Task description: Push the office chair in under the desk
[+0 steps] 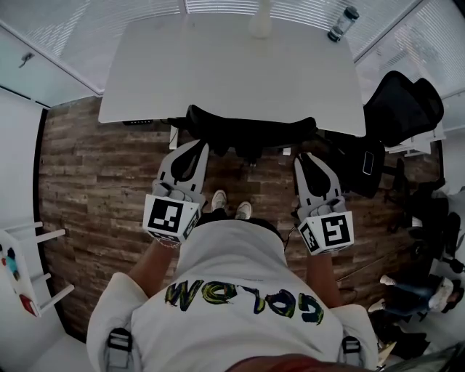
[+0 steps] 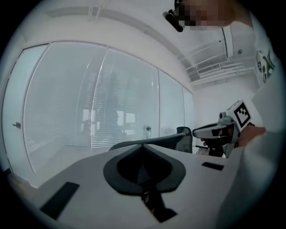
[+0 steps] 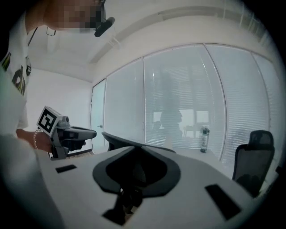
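The black office chair (image 1: 247, 133) stands tucked under the white desk (image 1: 232, 65), with only the top of its backrest showing past the desk's near edge. My left gripper (image 1: 197, 147) is held level in front of the backrest's left end, shut with nothing in it. My right gripper (image 1: 304, 157) is held the same way off the backrest's right end, its jaws together and empty. In the left gripper view the closed tip (image 2: 144, 145) points at the backrest's top edge (image 2: 156, 141). The right gripper view shows the same edge (image 3: 114, 139) beyond that gripper's tip (image 3: 136, 148).
A water bottle (image 1: 342, 24) and a white cylinder (image 1: 260, 22) stand at the desk's far edge by the blinds. A second black chair (image 1: 399, 109) and dark gear sit to the right. A white rack (image 1: 22, 276) is at the left. The person's shoes (image 1: 231, 205) rest on the wood floor.
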### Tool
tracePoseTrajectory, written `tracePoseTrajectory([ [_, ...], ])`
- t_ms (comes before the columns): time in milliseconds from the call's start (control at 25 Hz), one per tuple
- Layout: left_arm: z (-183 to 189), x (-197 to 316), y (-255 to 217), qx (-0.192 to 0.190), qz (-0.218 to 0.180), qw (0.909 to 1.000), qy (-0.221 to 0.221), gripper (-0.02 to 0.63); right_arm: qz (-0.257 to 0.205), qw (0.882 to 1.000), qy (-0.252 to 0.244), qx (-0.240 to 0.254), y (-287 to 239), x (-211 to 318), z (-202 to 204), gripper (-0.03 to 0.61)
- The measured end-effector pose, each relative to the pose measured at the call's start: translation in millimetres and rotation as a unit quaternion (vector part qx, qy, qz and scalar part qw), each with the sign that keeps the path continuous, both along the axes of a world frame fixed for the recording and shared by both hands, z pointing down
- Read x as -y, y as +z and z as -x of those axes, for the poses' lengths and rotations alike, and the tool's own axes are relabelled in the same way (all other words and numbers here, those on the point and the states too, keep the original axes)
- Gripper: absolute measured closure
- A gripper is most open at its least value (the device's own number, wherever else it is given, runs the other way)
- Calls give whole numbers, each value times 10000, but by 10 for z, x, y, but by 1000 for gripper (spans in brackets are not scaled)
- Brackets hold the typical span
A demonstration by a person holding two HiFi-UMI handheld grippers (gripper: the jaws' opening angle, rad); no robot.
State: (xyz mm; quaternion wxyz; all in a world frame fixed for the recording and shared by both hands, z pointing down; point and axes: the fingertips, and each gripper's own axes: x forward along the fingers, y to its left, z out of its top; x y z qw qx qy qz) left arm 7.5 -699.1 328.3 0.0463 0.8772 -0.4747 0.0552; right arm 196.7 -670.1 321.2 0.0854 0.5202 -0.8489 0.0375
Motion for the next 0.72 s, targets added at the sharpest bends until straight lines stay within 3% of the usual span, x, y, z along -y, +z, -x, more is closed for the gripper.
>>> tracePoseTrajectory([
  [320, -152, -96, -272, -429, -118, 9990, -8, 601, -347, 9994, -41, 69, -353, -80, 260, 544],
  [720, -213, -183, -330, -416, -218, 9989, 74, 601, -413, 9991, -42, 19, -423, -129, 327, 552],
])
